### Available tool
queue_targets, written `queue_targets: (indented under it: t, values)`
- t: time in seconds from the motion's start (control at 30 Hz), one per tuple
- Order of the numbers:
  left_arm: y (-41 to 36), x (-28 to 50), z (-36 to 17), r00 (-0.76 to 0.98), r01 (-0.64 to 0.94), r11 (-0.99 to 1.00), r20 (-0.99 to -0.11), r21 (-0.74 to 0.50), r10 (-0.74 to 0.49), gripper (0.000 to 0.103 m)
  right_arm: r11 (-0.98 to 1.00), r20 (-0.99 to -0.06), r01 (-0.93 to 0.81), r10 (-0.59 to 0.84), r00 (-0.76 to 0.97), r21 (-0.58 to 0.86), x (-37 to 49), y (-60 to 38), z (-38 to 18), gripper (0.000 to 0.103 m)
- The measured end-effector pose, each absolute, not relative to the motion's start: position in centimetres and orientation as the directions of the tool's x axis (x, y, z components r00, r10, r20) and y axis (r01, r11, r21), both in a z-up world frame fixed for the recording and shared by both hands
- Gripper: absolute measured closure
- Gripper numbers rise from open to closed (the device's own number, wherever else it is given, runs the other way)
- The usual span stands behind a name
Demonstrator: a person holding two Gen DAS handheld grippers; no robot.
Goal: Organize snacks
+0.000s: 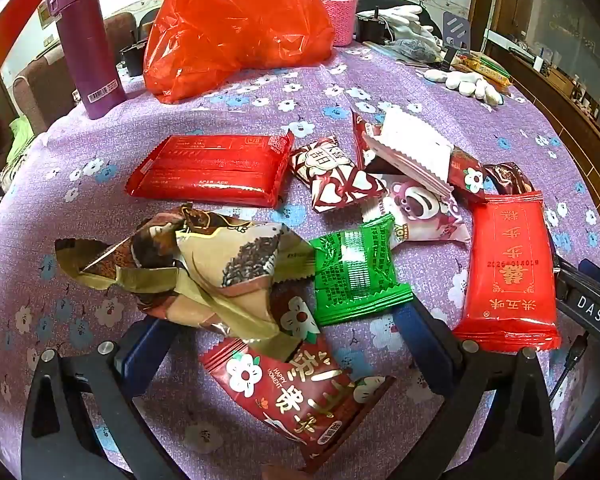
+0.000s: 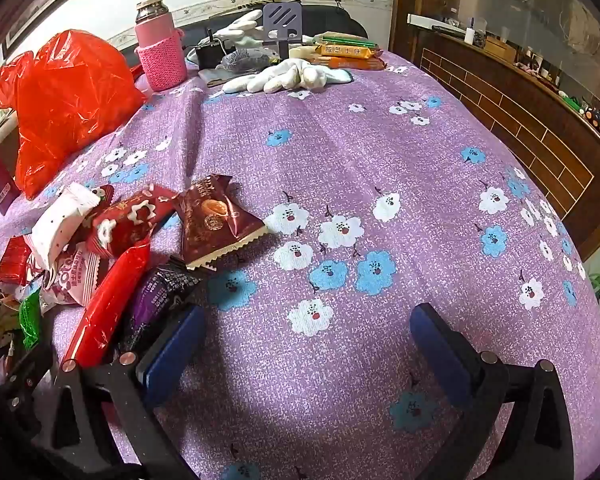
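Note:
Several wrapped snacks lie in a loose pile on the purple flowered tablecloth (image 1: 80,184). My left gripper (image 1: 284,332) is open over the pile; a dark red flowered packet (image 1: 300,392) and a brown-gold packet (image 1: 204,268) lie between its fingers, a green packet (image 1: 356,272) just ahead. A long red packet (image 1: 208,170) and a red bar (image 1: 512,264) flank the pile. My right gripper (image 2: 308,324) is open and empty over bare cloth, right of the pile. A brown packet (image 2: 216,220), a purple packet (image 2: 160,300) and the red bar (image 2: 108,300) lie by its left finger.
A red plastic bag (image 1: 236,24) stands at the back beside a purple flask (image 1: 88,44) and a pink bottle (image 1: 336,4). White gloves (image 2: 280,76) and biscuit packs (image 2: 348,54) lie at the far edge. A wooden cabinet (image 2: 540,120) runs along the right.

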State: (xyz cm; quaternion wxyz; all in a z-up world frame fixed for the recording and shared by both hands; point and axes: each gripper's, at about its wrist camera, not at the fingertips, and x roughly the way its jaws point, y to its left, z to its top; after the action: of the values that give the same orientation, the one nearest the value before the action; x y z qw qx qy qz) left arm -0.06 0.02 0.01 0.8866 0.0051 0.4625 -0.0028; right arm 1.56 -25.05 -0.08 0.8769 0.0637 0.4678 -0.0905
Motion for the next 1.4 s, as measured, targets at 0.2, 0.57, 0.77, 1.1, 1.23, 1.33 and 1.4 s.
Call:
queue_targets:
  t: [0.2,0.57,0.77,1.1,1.23,1.33,1.4]
  values:
    - [0.0,-0.3,0.0,0.575,0.01,1.0,-0.818,0.007,0.0,0.0,0.975,-0.832,0.218,-0.099,0.546,0.027,1.6,-25.1,-0.1,0.0]
    - [0.2,-1.1,0.3,0.582,0.009,1.0,-0.814,0.007,0.001,0.0,0.975,-0.832,0.218,-0.099,0.546,0.028,1.6,-25.0,-0.1,0.0]
    - [-0.5,0.5,0.2,0.574,0.009,1.0,-0.819,0.007,0.0,0.0,0.975,-0.832,0.218,-0.099,0.546,0.028,1.6,-25.0,-0.1,0.0]
    - [-0.4,0.5,0.2,0.574,0.01,1.0,-0.819,0.007,0.0,0.0,0.975,-0.832,0.218,-0.098,0.546,0.028,1.6,-25.0,-0.1,0.0]
    - [-0.4,0.4,0.1,0.574,0.01,1.0,-0.819,0.006,0.0,0.0,0.975,-0.832,0.218,-0.098,0.546,0.028,1.6,-25.0,-0.1,0.0]
    - [-0.4,0.5,0.1,0.574,0.01,1.0,-0.819,0.006,0.0,0.0,0.975,-0.832,0.218,-0.098,0.546,0.028,1.6,-25.0,-0.1,0.0]
    - [-0.3,0.4,0.1,0.575,0.01,1.0,-0.818,0.006,-0.001,0.0,0.975,-0.832,0.218,-0.098,0.546,0.028,1.6,-25.0,-0.1,0.0]
